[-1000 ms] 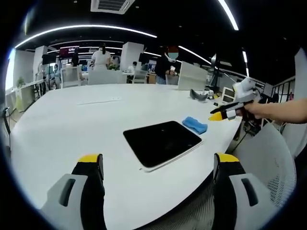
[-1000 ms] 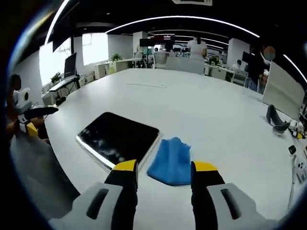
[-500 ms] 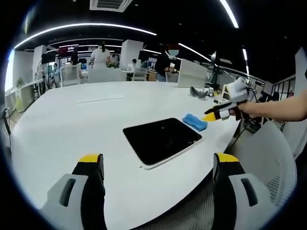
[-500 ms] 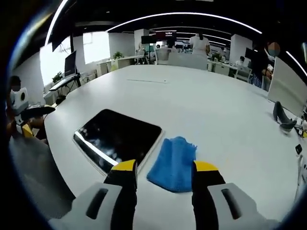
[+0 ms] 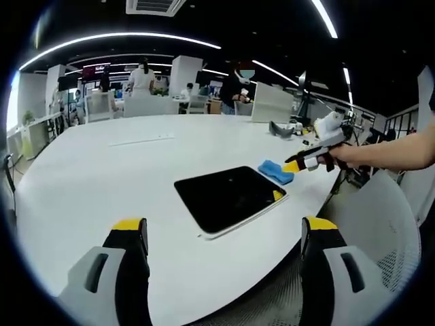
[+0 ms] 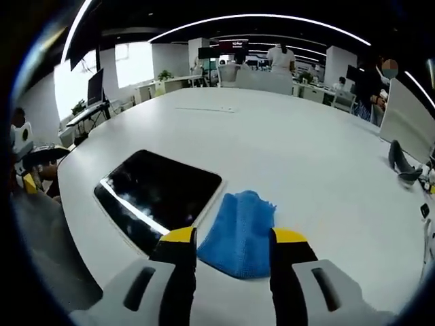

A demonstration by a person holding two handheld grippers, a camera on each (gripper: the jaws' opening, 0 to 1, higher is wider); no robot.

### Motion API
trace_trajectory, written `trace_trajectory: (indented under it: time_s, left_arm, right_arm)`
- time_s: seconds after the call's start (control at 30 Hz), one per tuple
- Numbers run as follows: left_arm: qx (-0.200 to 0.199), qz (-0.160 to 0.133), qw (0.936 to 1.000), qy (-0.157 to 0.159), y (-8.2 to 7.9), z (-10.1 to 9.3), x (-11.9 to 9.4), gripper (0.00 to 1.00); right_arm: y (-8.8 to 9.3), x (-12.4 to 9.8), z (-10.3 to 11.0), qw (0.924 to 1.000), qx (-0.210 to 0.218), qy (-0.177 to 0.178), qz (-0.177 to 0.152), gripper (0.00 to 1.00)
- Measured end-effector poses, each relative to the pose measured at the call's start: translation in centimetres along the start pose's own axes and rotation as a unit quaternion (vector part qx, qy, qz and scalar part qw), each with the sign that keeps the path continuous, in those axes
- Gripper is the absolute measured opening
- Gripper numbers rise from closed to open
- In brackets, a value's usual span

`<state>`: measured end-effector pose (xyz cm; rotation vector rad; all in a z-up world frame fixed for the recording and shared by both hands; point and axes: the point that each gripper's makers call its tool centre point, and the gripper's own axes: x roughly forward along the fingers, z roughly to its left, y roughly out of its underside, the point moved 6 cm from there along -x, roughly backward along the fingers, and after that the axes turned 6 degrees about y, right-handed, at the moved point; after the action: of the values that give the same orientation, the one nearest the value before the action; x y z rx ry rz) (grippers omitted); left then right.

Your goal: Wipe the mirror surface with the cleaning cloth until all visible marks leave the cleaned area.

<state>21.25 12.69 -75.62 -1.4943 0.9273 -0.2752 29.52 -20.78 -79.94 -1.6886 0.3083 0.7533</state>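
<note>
None of the wiping is done yet, by my read; the cloth still lies unlifted.

Around me is an open office under strip lights; my wide white oval tabletop (image 5: 102, 170) carries the flat dark rectangular mirror (image 6: 153, 195) near its edge, with the crumpled blue cleaning cloth (image 6: 236, 227) just beside it. My right hand-held gripper (image 6: 230, 243) straddles the cloth, jaws apart; my left hand-held gripper (image 5: 224, 234) hangs open, well back from the mirror.

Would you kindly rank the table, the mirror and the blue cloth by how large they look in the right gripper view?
1. table, by far the largest
2. mirror
3. blue cloth, clearly smaller, though it lies nearest the camera, between the open jaws of the right gripper
</note>
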Motion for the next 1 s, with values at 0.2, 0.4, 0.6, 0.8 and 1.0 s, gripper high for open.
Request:
trace_trajectory:
  time_s: [0.2,0.4,0.6,0.8,1.0]
  left_arm:
    - [0.0,0.0,1.0,0.0,0.0,-0.1,0.0,0.93]
    - [-0.001,0.001,1.0,0.001,0.0,-0.2,0.0,0.93]
    - [-0.001,0.003,1.0,0.0,0.1,-0.2,0.0,0.93]
    - [-0.002,0.003,1.0,0.0,0.1,-0.3,0.0,0.93]
    - [0.004,0.003,1.0,-0.002,0.2,-0.3,0.0,0.93]
  right_arm:
    - [0.5,0.7,-0.1,1.0,0.001,0.004,0.009,0.35]
    - [0.7,1.3,-0.5,0.9998,-0.002,0.009,0.017,0.29]
    - [0.8,2.1,-1.2,0.9996,-0.003,0.015,0.022,0.22]
    - [0.9,2.8,-1.2,0.9993,-0.017,0.02,0.028,0.16]
    - [1.0,2.9,-0.9,0.9993,-0.021,0.016,0.025,0.12]
